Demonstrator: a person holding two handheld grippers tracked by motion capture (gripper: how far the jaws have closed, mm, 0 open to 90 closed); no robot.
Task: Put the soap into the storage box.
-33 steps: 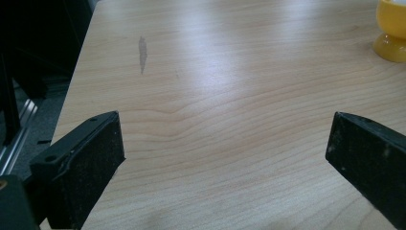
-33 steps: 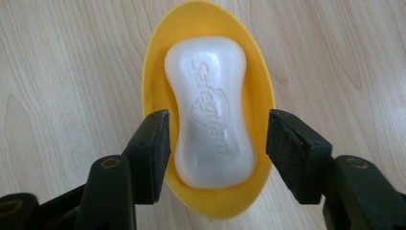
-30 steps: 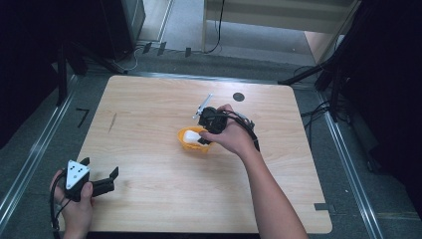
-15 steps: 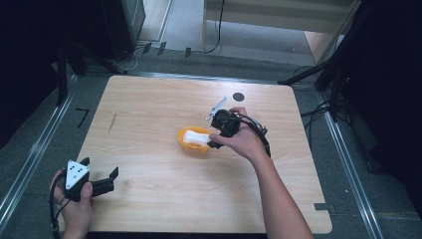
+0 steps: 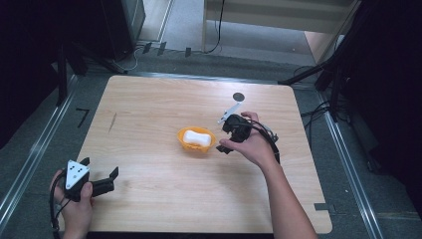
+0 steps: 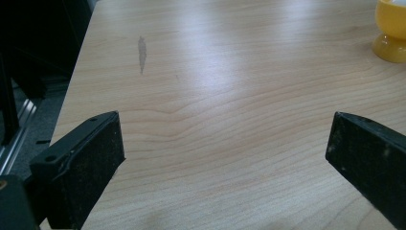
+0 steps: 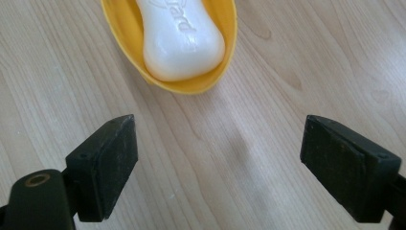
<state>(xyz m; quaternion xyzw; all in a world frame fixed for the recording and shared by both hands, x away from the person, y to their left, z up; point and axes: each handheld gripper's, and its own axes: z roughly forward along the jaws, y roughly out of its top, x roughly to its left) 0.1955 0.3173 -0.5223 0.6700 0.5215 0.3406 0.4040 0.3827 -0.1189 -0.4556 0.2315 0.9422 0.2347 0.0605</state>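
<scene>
R gripper [image 7: 218,163] jaws just opened wide, nothing between; white soap [image 7: 179,36] lay in yellow dish [image 7: 218,72] just ahead. L gripper [image 6: 225,163] spread, empty.

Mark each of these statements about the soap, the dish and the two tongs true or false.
1. The white soap bar lies in the yellow dish. True.
2. The right tongs grip the soap. False: their jaws stand open over bare table, nothing between them.
3. The left tongs are open. True.
4. The dish sits at the table's near left corner. False: it sits near the middle; the left tongs are at that corner.
</scene>
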